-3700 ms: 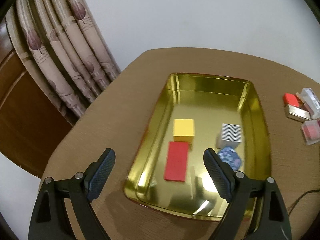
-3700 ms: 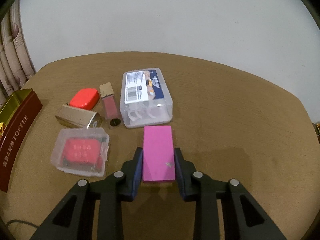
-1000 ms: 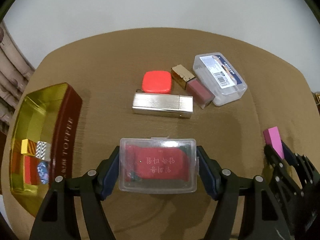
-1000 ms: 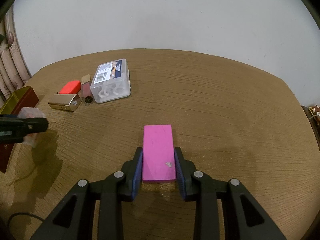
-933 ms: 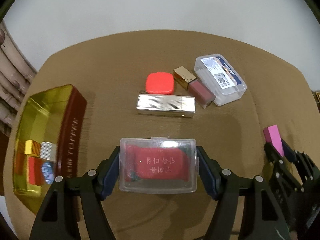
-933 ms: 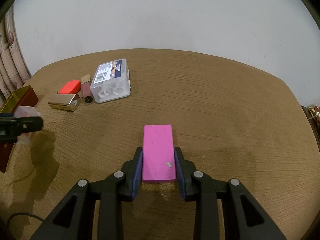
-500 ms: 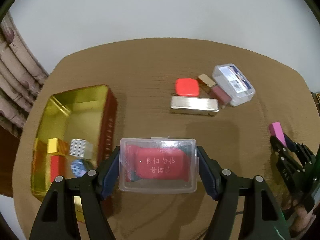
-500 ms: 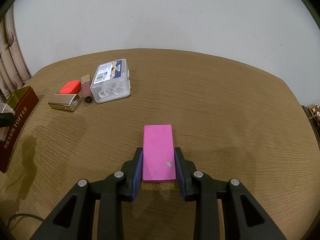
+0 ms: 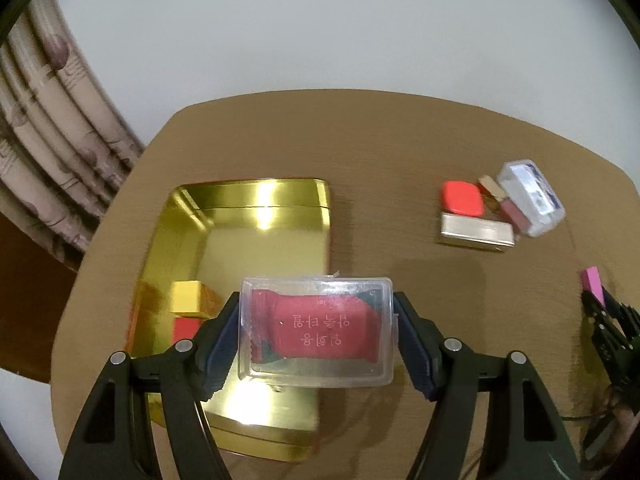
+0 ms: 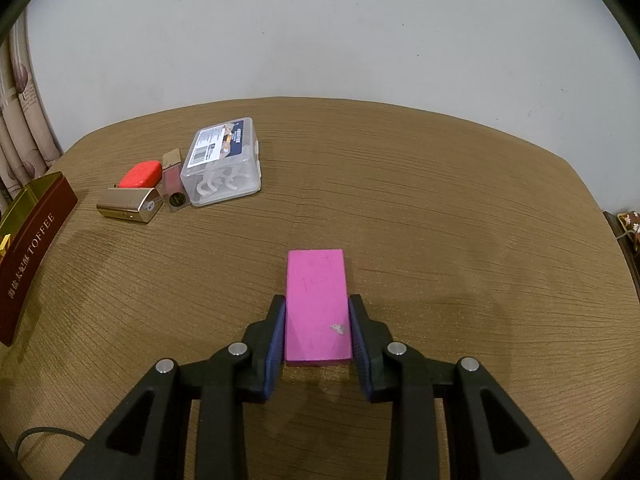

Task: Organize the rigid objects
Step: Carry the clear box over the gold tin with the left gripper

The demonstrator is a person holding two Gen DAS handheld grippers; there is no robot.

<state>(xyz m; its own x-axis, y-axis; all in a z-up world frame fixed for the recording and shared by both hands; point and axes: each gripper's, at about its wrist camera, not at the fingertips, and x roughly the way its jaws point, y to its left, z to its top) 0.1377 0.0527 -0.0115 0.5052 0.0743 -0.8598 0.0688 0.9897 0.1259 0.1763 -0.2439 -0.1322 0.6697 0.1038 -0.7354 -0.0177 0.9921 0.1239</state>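
Left tool clamps the clear plastic case above the gold tin, over its near right wall. Released here, the case could catch that wall and tip out. Right tool grips the pink block.

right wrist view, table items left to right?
toffee tin → gold case → lip gloss tube → clear floss-pick box → pink block, clamped in the right gripper. The red-orange case overlaps the gold case, so it is left out.
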